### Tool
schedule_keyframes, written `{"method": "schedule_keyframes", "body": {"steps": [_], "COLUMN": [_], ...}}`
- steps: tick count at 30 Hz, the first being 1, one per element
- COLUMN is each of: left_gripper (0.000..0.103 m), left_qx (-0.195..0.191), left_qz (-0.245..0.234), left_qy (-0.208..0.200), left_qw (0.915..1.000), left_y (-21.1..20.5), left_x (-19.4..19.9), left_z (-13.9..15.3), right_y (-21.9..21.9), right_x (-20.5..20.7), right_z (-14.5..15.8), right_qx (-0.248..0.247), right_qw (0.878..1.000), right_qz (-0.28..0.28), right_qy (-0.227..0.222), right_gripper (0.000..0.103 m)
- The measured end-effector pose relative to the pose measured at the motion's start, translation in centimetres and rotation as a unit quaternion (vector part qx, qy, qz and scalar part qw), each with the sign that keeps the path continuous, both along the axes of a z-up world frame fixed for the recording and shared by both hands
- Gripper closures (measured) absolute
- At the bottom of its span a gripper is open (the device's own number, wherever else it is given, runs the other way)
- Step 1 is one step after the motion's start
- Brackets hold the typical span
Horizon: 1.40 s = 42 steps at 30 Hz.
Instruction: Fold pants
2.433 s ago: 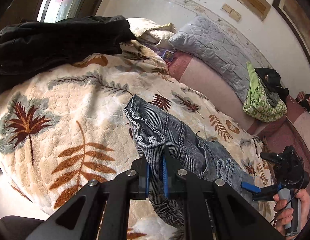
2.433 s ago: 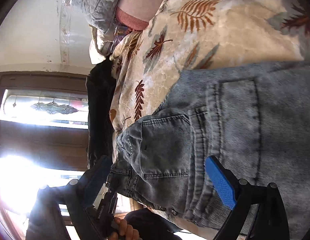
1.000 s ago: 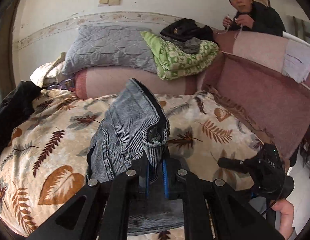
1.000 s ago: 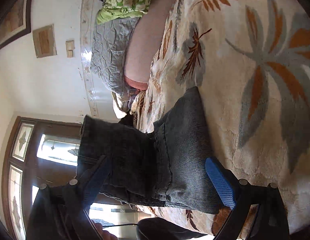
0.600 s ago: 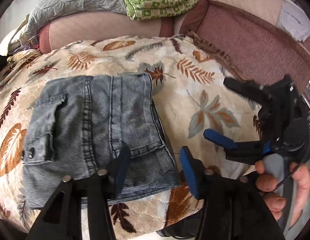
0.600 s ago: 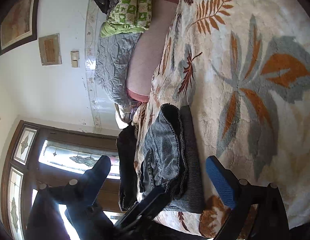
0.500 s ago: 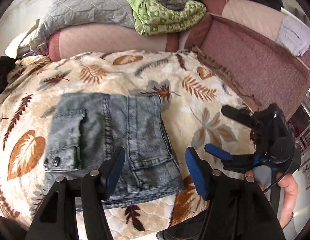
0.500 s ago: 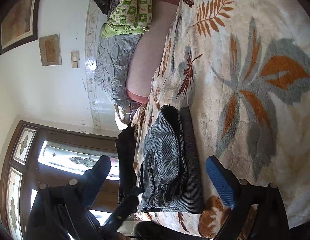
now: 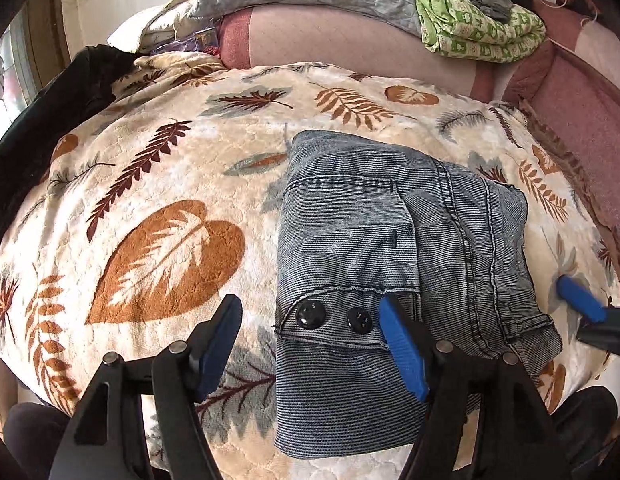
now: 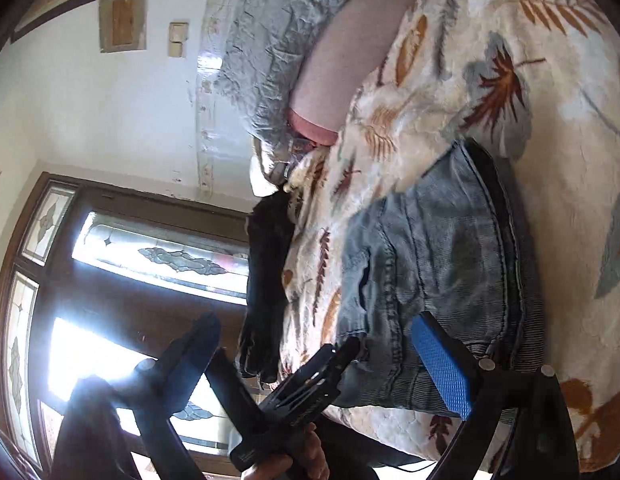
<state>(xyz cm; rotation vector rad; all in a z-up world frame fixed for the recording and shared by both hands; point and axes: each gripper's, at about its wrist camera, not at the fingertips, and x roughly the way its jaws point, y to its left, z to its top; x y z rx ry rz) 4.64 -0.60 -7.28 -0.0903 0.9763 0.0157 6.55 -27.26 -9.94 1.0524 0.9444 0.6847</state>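
**Pants lie folded on the bed, both tools let go**

The folding looks almost finished. The pants (image 9: pixel 394 264) lie as a compact denim packet on the leaf-patterned blanket (image 9: pixel 157 184) of the bed, near its front edge, with the two black buttons (image 9: pixel 334 316) and a pocket on top. The layers are not fully even (one edge on the far right side sticks out a little), so I think the next move is either to press and straighten the packet or to leave it as it is. For that, only a light touch from above is needed, not a new grip.

The left gripper (image 9: pixel 310 344) hovers over the near left part of the packet. Its jaws have just been opening and now stand wide, with nothing pressed between them; the right blue pad lies over the waistband beside the buttons, the left pad over bare blanket.

The right gripper (image 10: pixel 326 364) looks along the packet from its side. Its jaws are also wide apart and empty, and the pants lie just in front of them. A dark garment (image 9: pixel 49 112) rests at the far left of the bed.
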Motion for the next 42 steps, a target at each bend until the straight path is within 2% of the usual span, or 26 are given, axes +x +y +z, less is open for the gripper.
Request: {"method": "schedule_keyframes", "body": {"steps": [2, 4, 5, 9, 11, 14, 17, 18, 21, 22, 24, 25, 26, 30, 33, 35, 36, 38, 39, 42], "left_gripper": [0.031, 0.031, 0.031, 0.031, 0.031, 0.031, 0.03, 0.03, 0.025, 0.025, 0.024, 0.024, 0.024, 0.022, 0.022, 0.022, 0.022, 0.022, 0.022, 0.022], "left_qx": [-0.012, -0.014, -0.016, -0.033, -0.043, -0.037, -0.022, -0.021, -0.031, -0.038, -0.049, -0.047, -0.044, -0.051, -0.057, -0.059, -0.06, -0.06, -0.06, -0.073], "left_qz": [-0.005, -0.003, -0.006, -0.003, 0.0, -0.001, -0.017, -0.016, -0.011, -0.01, -0.015, -0.017, -0.018, -0.017, -0.017, -0.015, -0.017, -0.022, -0.021, -0.014], "left_qy": [0.004, 0.004, 0.002, 0.001, -0.01, -0.03, 0.009, 0.008, 0.001, 0.006, 0.008, 0.01, 0.008, 0.004, 0.006, 0.007, 0.006, 0.006, 0.005, -0.006], "left_qw": [0.9999, 0.9999, 0.9999, 0.9995, 0.999, 0.9989, 0.9996, 0.9996, 0.9995, 0.9992, 0.9987, 0.9987, 0.9988, 0.9985, 0.9982, 0.9981, 0.998, 0.998, 0.998, 0.9972], "left_y": [-0.1, -0.1, -0.1, 0.3, 0.7, 0.8, 0.0, 0.0, 0.4, 0.6, 0.8, 0.7, 0.6, 0.9, 1.1, 1.1, 1.1, 1.0, 1.1, 1.8], "left_x": [0.1, 0.1, 0.1, 0.0, -0.3, -0.4, 0.3, 0.2, 0.1, 0.2, 0.4, 0.4, 0.4, 0.3, 0.4, 0.4, 0.4, 0.3, 0.2, -0.3], "left_z": [-0.2, -0.2, -0.2, 0.3, 1.2, 1.8, -0.5, -1.1, -1.4, -1.4, -1.5, -1.6, -1.7, -1.7, -1.8, -1.8, -1.8, -1.7, -1.5, -0.4], "right_y": [0.6, -0.6, -0.8, 0.3, 1.1, 1.8, 2.8, 3.1, 4.1, 4.4, 4.9, 4.9, 4.7, 5.9, 6.5, 6.4, 6.3, 5.7, 5.4, 6.1], "right_x": [0.4, -0.3, -0.4, -0.1, 0.3, 1.4, 4.1, 5.1, 9.2, 10.5, 12.5, 12.6, 12.4, 11.6, 11.6, 11.9, 12.3, 12.5, 12.2, 12.0], "right_z": [-4.2, -5.2, -5.1, -3.3, -2.4, 0.6, 4.2, 4.7, 3.8, 2.5, -1.4, -3.5, -3.9, -0.2, 2.3, 1.9, 0.7, -2.6, -2.5, 0.0], "right_qx": [-0.055, -0.003, 0.002, -0.069, -0.089, -0.087, -0.066, -0.058, -0.062, -0.073, -0.116, -0.113, -0.103, -0.154, -0.154, -0.182, -0.2, -0.215, -0.211, -0.222], "right_qw": [0.994, 0.996, 0.995, 0.994, 0.992, 0.995, 0.997, 0.998, 0.997, 0.996, 0.988, 0.984, 0.986, 0.983, 0.986, 0.982, 0.978, 0.969, 0.971, 0.97], "right_qz": [0.0, -0.031, -0.033, -0.007, 0.006, 0.018, 0.034, 0.034, 0.037, 0.044, 0.036, 0.033, 0.021, 0.035, 0.047, 0.035, 0.035, 0.029, 0.02, 0.041], "right_qy": [0.09, 0.084, 0.094, 0.084, 0.084, 0.052, 0.011, 0.007, 0.023, 0.039, 0.1, 0.131, 0.127, 0.092, 0.052, 0.046, 0.057, 0.12, 0.108, 0.089], "right_gripper": [0.007, 0.009, 0.009, 0.009, 0.008, 0.008, 0.007, 0.005, 0.005, 0.005, 0.005, 0.005, 0.005, 0.004, 0.004, 0.003, 0.002, 0.002, 0.001, 0.001]}}
